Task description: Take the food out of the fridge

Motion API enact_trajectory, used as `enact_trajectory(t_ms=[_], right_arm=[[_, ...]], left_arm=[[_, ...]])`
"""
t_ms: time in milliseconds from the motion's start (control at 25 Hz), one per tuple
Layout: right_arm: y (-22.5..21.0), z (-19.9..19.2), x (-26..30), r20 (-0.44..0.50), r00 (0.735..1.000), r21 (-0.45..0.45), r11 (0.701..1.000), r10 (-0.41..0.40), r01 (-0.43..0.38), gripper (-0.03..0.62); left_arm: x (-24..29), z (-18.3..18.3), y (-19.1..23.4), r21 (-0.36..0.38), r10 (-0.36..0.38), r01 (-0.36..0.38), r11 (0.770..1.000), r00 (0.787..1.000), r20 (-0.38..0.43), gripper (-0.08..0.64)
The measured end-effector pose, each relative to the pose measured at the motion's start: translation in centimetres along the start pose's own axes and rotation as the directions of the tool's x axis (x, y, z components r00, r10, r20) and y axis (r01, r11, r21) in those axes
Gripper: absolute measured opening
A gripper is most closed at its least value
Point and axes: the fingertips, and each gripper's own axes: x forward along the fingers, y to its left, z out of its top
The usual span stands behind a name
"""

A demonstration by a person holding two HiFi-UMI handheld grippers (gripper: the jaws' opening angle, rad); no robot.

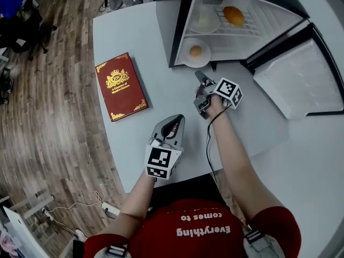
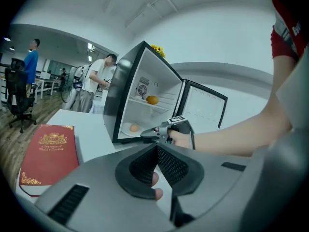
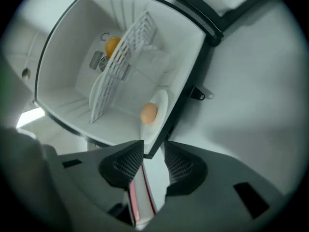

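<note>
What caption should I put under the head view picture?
Right tool before the open fridge, with an egg on a plate and an orange on the shelf.

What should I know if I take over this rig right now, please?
Left gripper: jaws shut, empty, over the table, away from the fridge.
Right gripper: jaws apart, empty, just short of the open fridge, pointing at the egg's plate.
Things: egg on the plate on the fridge floor; orange on the wire shelf above.
Done: door open; nothing out yet.
Left: take out the egg and the orange.
</note>
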Motion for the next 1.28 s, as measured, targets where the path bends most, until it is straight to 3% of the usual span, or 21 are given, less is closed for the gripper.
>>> enact_trajectory(t_ms=[120, 400, 560, 720, 960, 1280], right_arm=[[-0.8, 2.1, 1.7, 0.045, 0.999, 0.132, 0.991, 0.029, -0.034, 0.121], [-1.5, 3.5, 4.1, 0.1, 0.995, 0.235, 0.971, 0.013, -0.037, 0.118], [-1.7, 3.2, 4.4, 0.116, 0.993, 0.261, 0.964, 0.024, -0.053, 0.046], [-1.1, 3.5, 3.9, 0.155, 0.984, 0.309, 0.942, 0.087, -0.132, 0.025], [-0.2, 2.9, 1.6, 0.124, 0.985, 0.268, 0.951, 0.123, -0.152, 0.025], [1.9, 0.8, -5.9, 0.137, 0.954, 0.334, 0.895, 0.265, -0.297, 0.025]], left_arm=[[-0.1, -0.4, 0.0, -0.009, -0.002, 0.002, 1.0, 1.0, -0.015, 0.0], [-0.6, -1.1, 0.7, -0.031, 0.006, -0.007, 0.999, 1.0, -0.031, 0.0], [-0.5, -1.1, 1.0, -0.021, 0.018, -0.018, 1.0, 0.999, -0.028, 0.0], [-0.1, -1.1, 0.8, -0.005, 0.017, -0.017, 1.0, 1.0, -0.024, 0.0], [0.4, -1.5, 0.5, 0.024, 0.006, -0.005, 1.0, 0.999, -0.038, 0.0], [-0.3, -0.8, -0.7, 0.05, -0.011, 0.012, 0.999, 1.0, -0.023, 0.0]])
